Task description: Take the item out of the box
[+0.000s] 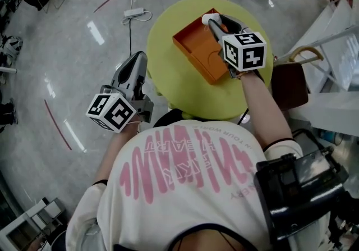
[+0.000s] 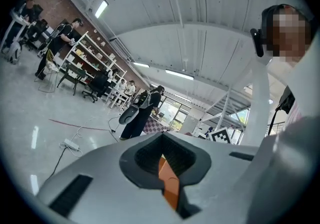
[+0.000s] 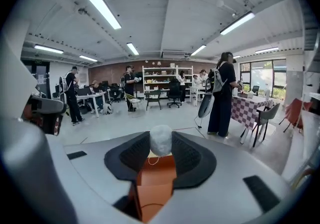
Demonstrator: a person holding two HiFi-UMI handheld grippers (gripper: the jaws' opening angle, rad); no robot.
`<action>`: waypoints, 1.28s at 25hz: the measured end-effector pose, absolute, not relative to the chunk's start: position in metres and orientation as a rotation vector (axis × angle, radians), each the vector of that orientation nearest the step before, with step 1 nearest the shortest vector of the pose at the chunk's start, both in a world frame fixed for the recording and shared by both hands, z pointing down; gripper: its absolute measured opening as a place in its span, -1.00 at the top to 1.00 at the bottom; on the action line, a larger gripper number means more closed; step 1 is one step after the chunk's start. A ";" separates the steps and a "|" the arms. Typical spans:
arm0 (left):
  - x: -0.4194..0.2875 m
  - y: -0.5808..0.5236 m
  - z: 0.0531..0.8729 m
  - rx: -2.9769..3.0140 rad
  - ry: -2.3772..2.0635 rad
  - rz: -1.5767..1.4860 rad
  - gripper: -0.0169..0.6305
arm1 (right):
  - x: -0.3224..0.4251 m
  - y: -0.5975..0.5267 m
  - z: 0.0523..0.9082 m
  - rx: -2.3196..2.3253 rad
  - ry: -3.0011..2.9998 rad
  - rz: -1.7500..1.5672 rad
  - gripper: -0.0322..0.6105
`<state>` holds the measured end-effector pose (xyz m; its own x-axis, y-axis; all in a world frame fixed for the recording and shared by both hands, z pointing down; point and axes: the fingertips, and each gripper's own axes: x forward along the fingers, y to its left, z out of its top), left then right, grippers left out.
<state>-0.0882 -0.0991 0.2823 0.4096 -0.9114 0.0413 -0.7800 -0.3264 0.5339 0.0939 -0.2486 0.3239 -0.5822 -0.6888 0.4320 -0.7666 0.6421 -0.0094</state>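
An open orange box [image 1: 196, 49] lies on a round yellow table [image 1: 185, 94]. My right gripper [image 1: 212, 19] hangs over the box's far corner, shut on a small whitish round item [image 1: 207, 18]. In the right gripper view the item [image 3: 161, 140] sits pinched between the dark pads at the tips of the right gripper [image 3: 161, 144], lifted above the orange box [image 3: 155, 185], which shows below it. My left gripper [image 1: 138, 56] is off the table's left edge, over the floor. In the left gripper view the left gripper [image 2: 162, 140] has its pads meeting with nothing held; only an orange strip shows in the slit.
A power strip [image 1: 134, 13] with its cable lies on the floor beyond the table. A brown seat [image 1: 289, 84] and a curved umbrella handle [image 1: 303, 53] stand to the table's right. Several people, one with a backpack [image 3: 222, 97], stand farther off among desks and chairs.
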 end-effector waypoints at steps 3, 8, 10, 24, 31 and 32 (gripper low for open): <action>-0.081 -0.101 0.270 2.249 -1.429 -0.326 0.93 | 0.103 -0.237 0.296 1.197 -2.516 0.238 0.48; -0.062 -0.101 0.248 2.320 -1.386 -0.343 0.93 | 0.127 -0.216 0.258 1.295 -2.580 0.204 0.48; -0.054 -0.098 0.240 2.346 -1.372 -0.346 0.92 | 0.137 -0.207 0.245 1.331 -2.604 0.198 0.48; -0.023 -0.087 0.207 2.391 -1.401 -0.449 0.93 | 0.186 -0.155 0.187 1.488 -2.731 0.166 0.47; -0.001 -0.073 0.207 2.404 -1.374 -0.436 0.92 | 0.222 -0.123 0.176 1.585 -2.754 0.211 0.47; 0.001 -0.070 0.206 2.406 -1.371 -0.439 0.92 | 0.225 -0.119 0.175 1.595 -2.751 0.211 0.47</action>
<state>0.0015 -0.0705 0.2060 0.4874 -0.8675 -0.0990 -0.7638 -0.4786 0.4330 0.2254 -0.1195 0.1749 -0.4984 -0.8665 0.0273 -0.8605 0.4906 -0.1371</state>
